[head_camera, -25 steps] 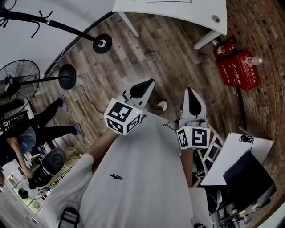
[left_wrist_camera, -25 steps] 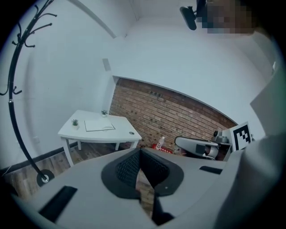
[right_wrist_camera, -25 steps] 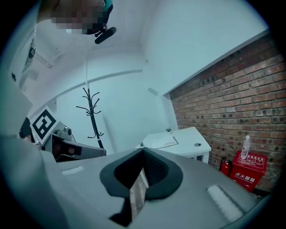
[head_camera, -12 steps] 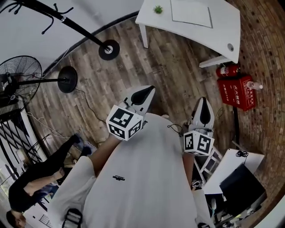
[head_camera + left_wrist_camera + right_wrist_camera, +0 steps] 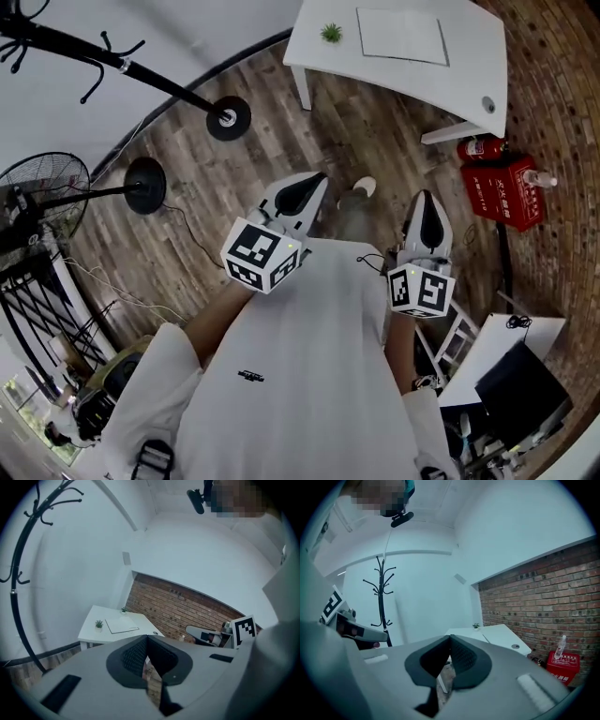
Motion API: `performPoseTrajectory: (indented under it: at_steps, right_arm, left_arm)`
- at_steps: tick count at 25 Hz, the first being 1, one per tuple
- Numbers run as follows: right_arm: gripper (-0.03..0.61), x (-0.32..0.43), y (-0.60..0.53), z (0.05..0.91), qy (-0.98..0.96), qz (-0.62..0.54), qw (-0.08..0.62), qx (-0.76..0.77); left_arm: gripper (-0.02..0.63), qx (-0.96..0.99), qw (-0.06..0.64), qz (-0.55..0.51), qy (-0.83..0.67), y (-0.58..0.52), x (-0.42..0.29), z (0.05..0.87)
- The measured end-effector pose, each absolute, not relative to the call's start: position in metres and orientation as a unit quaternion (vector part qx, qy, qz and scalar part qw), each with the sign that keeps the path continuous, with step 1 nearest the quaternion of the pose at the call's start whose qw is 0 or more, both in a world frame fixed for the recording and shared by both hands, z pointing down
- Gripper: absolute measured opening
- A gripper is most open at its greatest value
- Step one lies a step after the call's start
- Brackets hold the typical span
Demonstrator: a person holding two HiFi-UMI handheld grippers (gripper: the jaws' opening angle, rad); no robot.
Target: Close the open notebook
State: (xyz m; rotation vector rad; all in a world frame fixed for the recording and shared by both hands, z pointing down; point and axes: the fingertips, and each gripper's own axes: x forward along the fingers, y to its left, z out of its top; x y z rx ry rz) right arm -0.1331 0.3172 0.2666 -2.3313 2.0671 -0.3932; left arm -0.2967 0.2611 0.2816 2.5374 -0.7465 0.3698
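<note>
While the 2 jaws of each are pressing together on nothing, the left gripper and the right gripper are hanging above the wooden floor, well apart from the white table. The notebook is lying flat there, near 1 small plant, looking too small to tell open from closed; the frame's top is cutting off the table's far edge.
</note>
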Motion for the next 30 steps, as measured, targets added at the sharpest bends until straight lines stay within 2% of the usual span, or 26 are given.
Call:
performPoseTrajectory:
  at_steps: [7, 21, 30]
  right_arm:
    - [0.011, -0.062, 0.293, 0.293, 0.637, -0.148, 0.008, -0.756]
    - [0.011, 0.100, 0.126, 0.283, 0.651, -0.145, 0.045, -0.744]
    - [0.011, 0.152, 0.063, 0.298, 0.682, -0.169, 0.047, -0.710]
  left_arm:
    - [0.003, 0.932, 0.219, 0.169, -0.236, 0.222, -0.214, 0.301]
    - [0.003, 0.929, 0.188, 0.183, -0.260, 0.065, -0.058, 0.281]
    - [0.003, 0.914, 0.193, 0.185, -0.305, 0.021, -0.016, 0.284]
